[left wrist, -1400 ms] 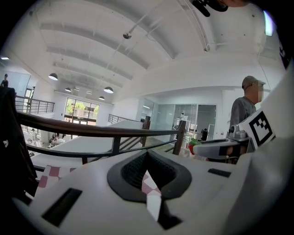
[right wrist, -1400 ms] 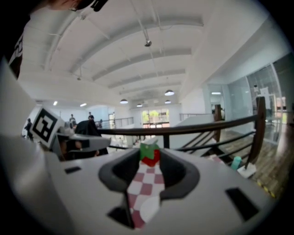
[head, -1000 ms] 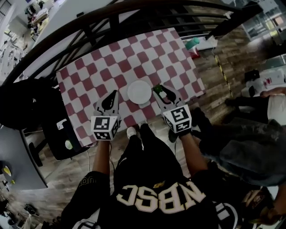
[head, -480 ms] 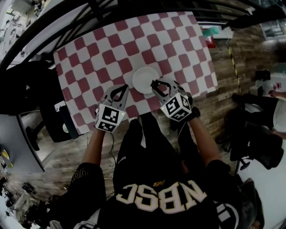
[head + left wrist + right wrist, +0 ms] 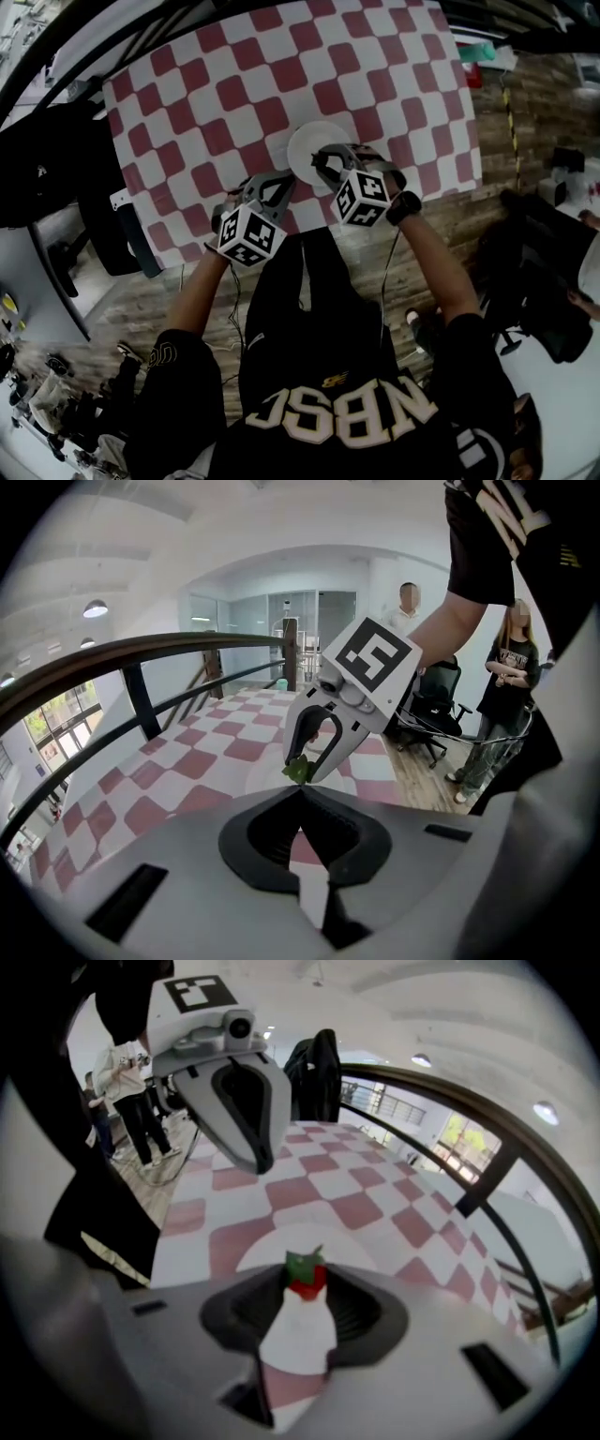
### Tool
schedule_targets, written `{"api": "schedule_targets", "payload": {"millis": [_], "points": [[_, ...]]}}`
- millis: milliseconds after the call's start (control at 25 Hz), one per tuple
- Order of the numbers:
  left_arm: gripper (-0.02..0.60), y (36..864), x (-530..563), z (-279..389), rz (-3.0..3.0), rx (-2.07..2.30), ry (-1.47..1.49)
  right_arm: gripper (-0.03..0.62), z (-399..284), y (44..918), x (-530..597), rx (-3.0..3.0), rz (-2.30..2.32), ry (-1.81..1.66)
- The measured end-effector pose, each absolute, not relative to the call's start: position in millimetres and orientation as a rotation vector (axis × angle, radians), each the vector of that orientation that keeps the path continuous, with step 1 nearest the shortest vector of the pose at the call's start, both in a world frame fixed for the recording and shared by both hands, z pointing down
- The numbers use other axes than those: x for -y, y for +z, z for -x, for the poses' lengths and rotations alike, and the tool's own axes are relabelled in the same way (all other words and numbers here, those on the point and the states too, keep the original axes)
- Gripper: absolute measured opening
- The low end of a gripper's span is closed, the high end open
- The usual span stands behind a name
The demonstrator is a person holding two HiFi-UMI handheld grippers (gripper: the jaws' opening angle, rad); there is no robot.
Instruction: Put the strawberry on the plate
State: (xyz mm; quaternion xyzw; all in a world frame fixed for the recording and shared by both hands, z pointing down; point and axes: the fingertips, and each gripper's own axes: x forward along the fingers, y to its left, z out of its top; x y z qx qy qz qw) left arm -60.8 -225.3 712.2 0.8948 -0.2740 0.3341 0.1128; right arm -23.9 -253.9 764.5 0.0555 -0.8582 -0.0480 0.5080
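Right tool (image 5: 307, 1290) grips the strawberry (image 5: 307, 1277) above the plate's (image 5: 311, 142) near edge; left tool (image 5: 300, 789) closed, empty. Next, probably: lower, release.

A worktop covered in a red-and-white checkered cloth (image 5: 281, 84) stands on a brown wooden plank floor (image 5: 450, 234). A dark curved handrail on dark posts (image 5: 131, 658) runs along the worktop's far edge. At the left end a black garment (image 5: 42, 159) is draped, with a grey desk (image 5: 28, 309) nearer on that side. A black swivel office chair (image 5: 433, 688) stands on the floor to the right. Far off, glass partition walls (image 5: 300, 611) rise under a white arched ceiling hung with round pendant lamps (image 5: 95, 608). Daylight enters through tall windows (image 5: 461, 1135).
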Motion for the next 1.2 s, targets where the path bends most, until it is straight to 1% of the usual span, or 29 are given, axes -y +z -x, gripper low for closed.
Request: {"api": "schedule_targets", "payload": {"millis": [360, 640, 880, 1080, 1200], "points": [[0.012, 726.5, 222.0, 61.0, -2.557, 0.798, 0.945, 0.144, 25.8, 793.8, 247.5, 1.964, 0.003, -0.159], [0.012, 703.6, 230.2, 65.8, -2.583, 0.830, 0.943, 0.147, 22.5, 782.8, 247.5, 1.944, 0.034, -0.186], [0.012, 647.4, 250.9, 78.4, -2.620, 0.938, 0.881, 0.147, 17.2, 723.2, 263.6, 1.995, -0.055, -0.211], [0.012, 581.2, 276.9, 92.9, -2.612, 1.089, 0.743, 0.146, 14.9, 649.5, 283.2, 2.190, -0.223, -0.034], [0.012, 545.7, 288.9, 98.9, -2.620, 1.182, 0.663, 0.146, 7.9, 603.8, 300.6, 2.294, -0.383, 0.009]]}}
